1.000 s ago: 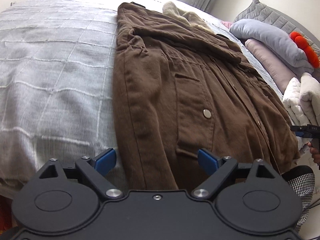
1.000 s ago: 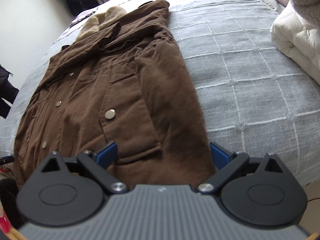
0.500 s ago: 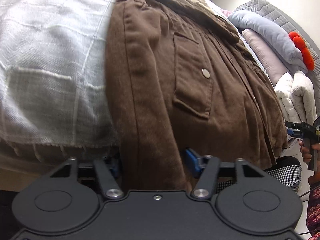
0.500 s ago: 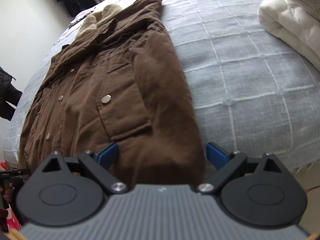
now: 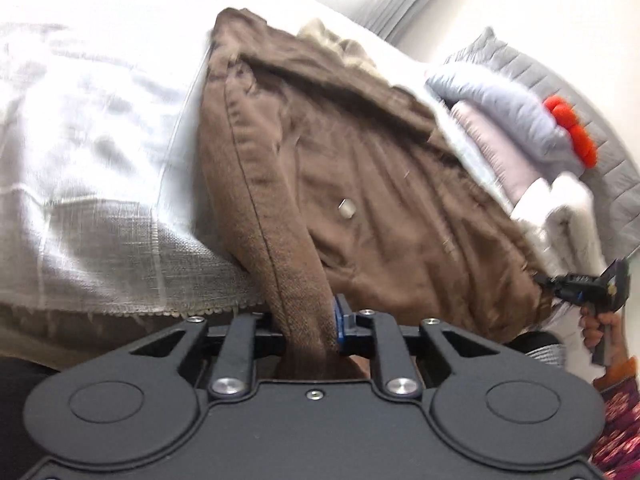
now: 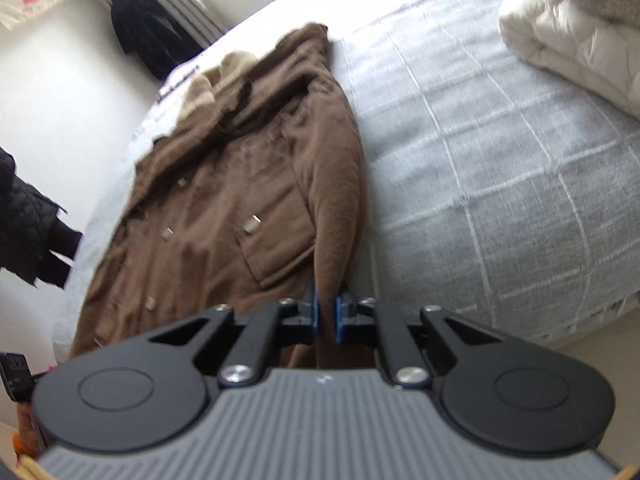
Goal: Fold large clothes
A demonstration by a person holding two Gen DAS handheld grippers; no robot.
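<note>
Both grippers, left gripper (image 5: 308,330) closing, right gripper (image 6: 326,316) clenched, pinched the coat (image 6: 248,184); the heavy hem might slip free.

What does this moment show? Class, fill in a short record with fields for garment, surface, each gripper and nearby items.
garment: brown coat, front up, snaps showing
surface: grey checked bedspread
left gripper: jaws closing on the coat's hem edge, cloth between them
right gripper: shut on the coat's other hem corner
nearby: white duvet, pillows beyond the coat
fold: not yet made
</note>
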